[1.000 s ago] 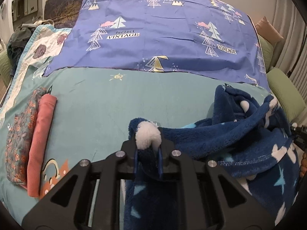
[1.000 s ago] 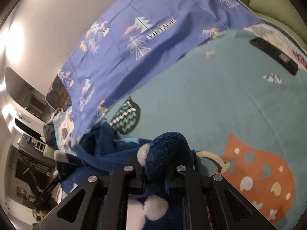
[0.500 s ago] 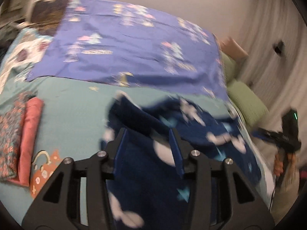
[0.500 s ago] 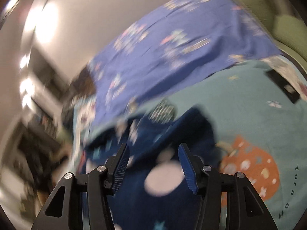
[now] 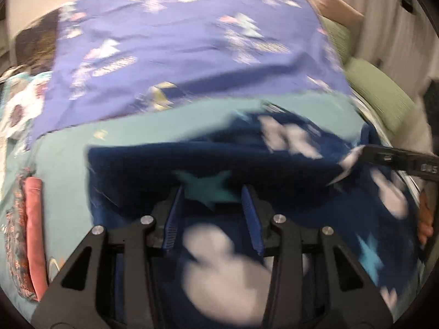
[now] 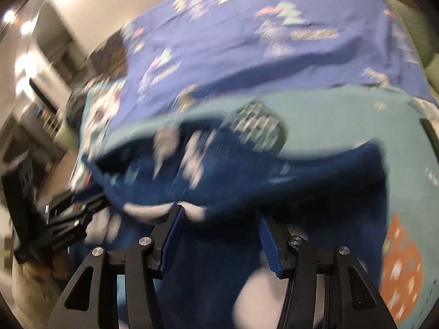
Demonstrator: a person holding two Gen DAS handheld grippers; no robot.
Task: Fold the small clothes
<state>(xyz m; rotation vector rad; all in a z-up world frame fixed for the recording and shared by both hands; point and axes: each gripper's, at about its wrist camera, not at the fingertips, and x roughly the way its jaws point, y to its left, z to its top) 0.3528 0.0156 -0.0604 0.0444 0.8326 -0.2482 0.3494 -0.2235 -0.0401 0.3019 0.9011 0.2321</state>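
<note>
While both views are smeared by motion, the navy fleece garment (image 5: 274,170) with white and teal shapes shows spread across the teal bedsheet (image 5: 153,128), one edge apparently turned over. The left gripper (image 5: 212,215) has its fingers apart with fleece beneath them, nothing clamped; the right gripper (image 6: 219,235) likewise stands spread over the fabric. I judge a fold has just been laid, so the next move calls for picking a fresh edge or corner and pinching it cleanly. Beyond lies a purple tree-print sheet (image 5: 178,54), with green cushions (image 5: 381,93) at the right side. A folded pink cloth (image 5: 34,233) and a floral one (image 5: 15,246) rest at the left.
</note>
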